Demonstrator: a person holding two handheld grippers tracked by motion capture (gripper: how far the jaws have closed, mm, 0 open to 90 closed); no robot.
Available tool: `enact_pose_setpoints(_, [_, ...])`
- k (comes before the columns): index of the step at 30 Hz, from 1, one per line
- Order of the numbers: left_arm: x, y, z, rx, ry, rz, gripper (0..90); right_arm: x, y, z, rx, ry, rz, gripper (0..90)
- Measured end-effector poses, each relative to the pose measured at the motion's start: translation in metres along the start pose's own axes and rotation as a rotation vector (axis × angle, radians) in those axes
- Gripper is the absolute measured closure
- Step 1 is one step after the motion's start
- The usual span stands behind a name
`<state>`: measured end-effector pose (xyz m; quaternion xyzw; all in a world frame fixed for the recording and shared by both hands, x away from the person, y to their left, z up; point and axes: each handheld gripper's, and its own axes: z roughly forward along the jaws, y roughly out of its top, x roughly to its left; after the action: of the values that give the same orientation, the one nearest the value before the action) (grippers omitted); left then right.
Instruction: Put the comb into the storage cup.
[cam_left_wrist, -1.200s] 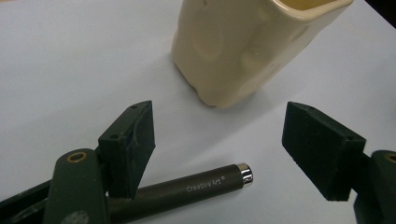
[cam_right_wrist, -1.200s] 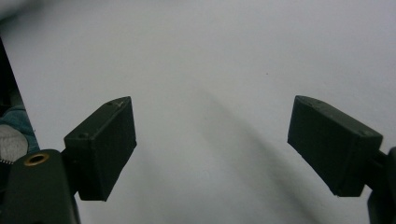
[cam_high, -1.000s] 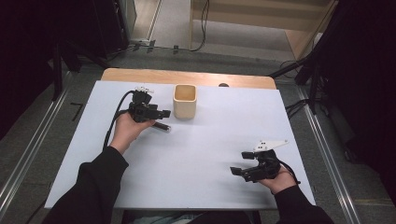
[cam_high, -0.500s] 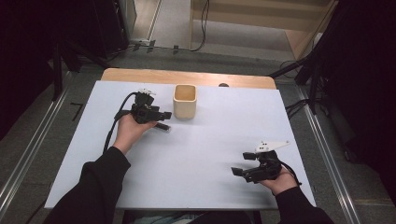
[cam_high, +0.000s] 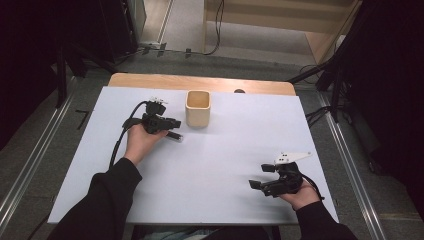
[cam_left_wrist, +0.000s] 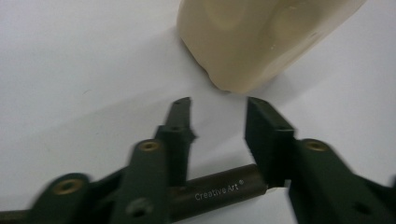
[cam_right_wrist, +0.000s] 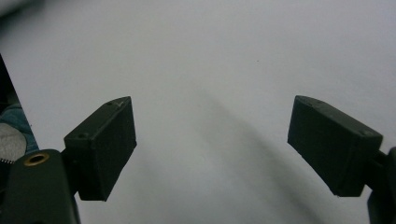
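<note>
The left gripper (cam_high: 172, 125) sits at the far left of the white table (cam_high: 225, 150), just beside the cream square wooden cup (cam_high: 197, 108). Its jaws have just been closing, and between them lies a dark brown cylindrical marker printed "Creative Art" (cam_left_wrist: 219, 189). In the left gripper view the left gripper (cam_left_wrist: 217, 109) has that marker lying crosswise low down between its jaws, near their base and not at the tips. The right-hand jaw meets the marker's end; whether both pads press on it yet I cannot tell. The tips stand a little apart, with bare table between them. Just past them is a rounded lower corner of the cream cup (cam_left_wrist: 252, 37), near but apart from the jaws.

From above, the marker (cam_high: 174, 135) lies on the table under the gripper, its end poking out toward the cup's near side.

Over at the near right, the right gripper (cam_high: 260, 176) hovers low, well apart from cup and marker. In its own view the right gripper (cam_right_wrist: 212, 140) has its jaws spread wide, holding nothing, with plain white table between them.
</note>
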<state>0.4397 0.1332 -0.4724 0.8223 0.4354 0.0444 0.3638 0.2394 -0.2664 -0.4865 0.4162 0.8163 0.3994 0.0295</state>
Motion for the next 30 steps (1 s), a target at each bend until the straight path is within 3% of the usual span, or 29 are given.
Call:
enact_pose_setpoints(1, [0.000, 0.000, 0.000, 0.002, -0.007, 0.007, 77.6, 0.000, 0.000, 0.000, 0.000, 0.000, 0.000, 13.6])
enact_pose_setpoints(2, [0.000, 0.000, 0.000, 0.001, -0.016, 0.017, 86.6, 0.000, 0.000, 0.000, 0.000, 0.000, -0.001, 13.6])
enact_pose_setpoints(3, [0.000, 0.000, 0.001, 0.002, -0.015, 0.016, 90.0, 0.000, 0.000, 0.000, 0.001, -0.001, 0.001, 13.6])
enact_pose_setpoints(21, [0.004, -0.009, 0.016, 0.093, -0.004, 0.011, 90.0, 0.000, -0.001, 0.000, 0.001, 0.001, -0.003, 13.6])
enact_pose_setpoints(30, [0.008, -0.014, 0.014, 0.095, -0.012, 0.001, 90.0, 0.000, 0.000, -0.001, -0.001, 0.005, -0.004, 13.6])
